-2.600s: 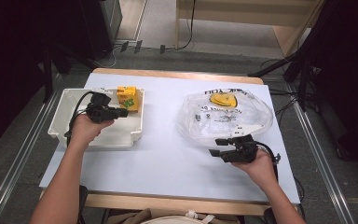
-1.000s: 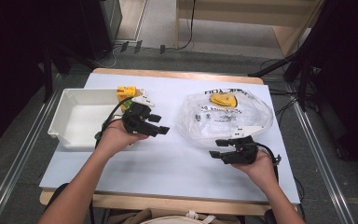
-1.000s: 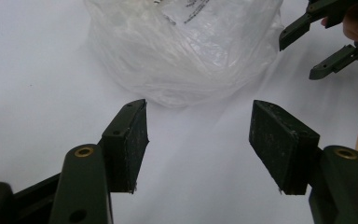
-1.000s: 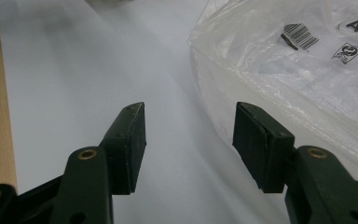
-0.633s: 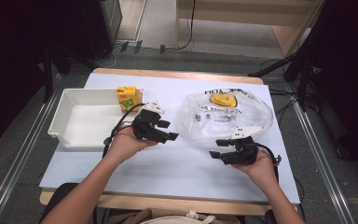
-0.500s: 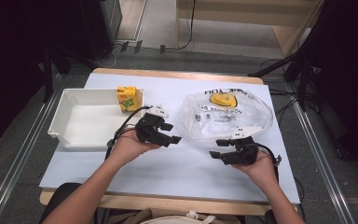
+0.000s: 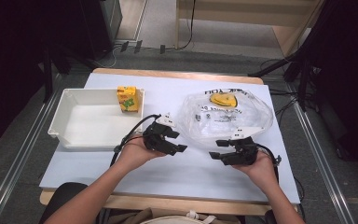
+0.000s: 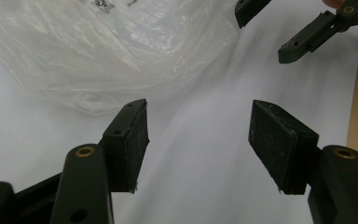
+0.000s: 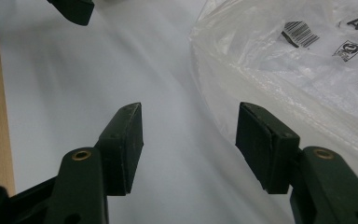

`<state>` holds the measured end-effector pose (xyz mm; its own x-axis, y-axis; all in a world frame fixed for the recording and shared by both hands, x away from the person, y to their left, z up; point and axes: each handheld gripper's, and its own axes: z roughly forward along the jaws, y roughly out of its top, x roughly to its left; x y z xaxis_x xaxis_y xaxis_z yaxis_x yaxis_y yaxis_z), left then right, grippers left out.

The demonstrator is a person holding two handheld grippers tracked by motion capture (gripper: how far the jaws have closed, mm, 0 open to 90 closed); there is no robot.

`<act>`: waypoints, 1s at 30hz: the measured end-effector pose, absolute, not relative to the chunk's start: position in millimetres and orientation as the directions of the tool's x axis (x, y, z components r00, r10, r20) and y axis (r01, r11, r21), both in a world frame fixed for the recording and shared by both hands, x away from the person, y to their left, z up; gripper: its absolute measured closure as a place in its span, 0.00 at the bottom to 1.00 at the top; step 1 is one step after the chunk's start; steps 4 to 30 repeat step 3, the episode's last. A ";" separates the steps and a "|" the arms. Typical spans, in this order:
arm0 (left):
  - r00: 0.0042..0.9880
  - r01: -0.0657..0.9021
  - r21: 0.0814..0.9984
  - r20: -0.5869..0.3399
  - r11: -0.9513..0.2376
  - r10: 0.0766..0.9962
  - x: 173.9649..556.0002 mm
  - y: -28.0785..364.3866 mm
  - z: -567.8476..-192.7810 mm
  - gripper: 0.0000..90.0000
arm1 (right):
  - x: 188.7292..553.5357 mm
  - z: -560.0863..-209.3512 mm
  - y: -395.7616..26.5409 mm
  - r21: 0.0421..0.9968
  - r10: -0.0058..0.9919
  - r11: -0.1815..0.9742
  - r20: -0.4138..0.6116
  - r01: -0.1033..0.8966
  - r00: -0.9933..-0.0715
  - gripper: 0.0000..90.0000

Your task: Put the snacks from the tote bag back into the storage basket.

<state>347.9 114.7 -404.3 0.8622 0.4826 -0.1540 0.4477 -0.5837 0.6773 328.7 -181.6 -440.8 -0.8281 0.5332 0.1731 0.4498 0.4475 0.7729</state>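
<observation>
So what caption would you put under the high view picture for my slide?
Two open grippers, left gripper and right gripper, near a clear plastic bag; juice carton in the white bin.

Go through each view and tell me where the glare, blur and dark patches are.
High view: the table is evenly lit, the room around it nearly black; the plastic bag shows mild sheen. Left gripper view: the bag is washed out by glare, its folds soft; the near tongs look sharp. Right gripper view: the bag's print is readable, and the table looks smeared.
</observation>
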 end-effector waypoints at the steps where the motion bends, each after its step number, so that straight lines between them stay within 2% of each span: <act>1: 0.864 0.447 0.673 -0.155 -0.590 0.479 347.8 114.4 -405.4 0.42 | 328.8 -441.0 -181.6 0.772 0.531 0.449 0.176 0.451 -0.829 0.46; 30: 0.865 0.445 0.671 -0.152 -0.593 0.477 347.2 114.0 -408.4 0.42 | 329.2 -441.9 -181.4 0.768 0.531 0.453 0.175 0.452 -0.829 0.45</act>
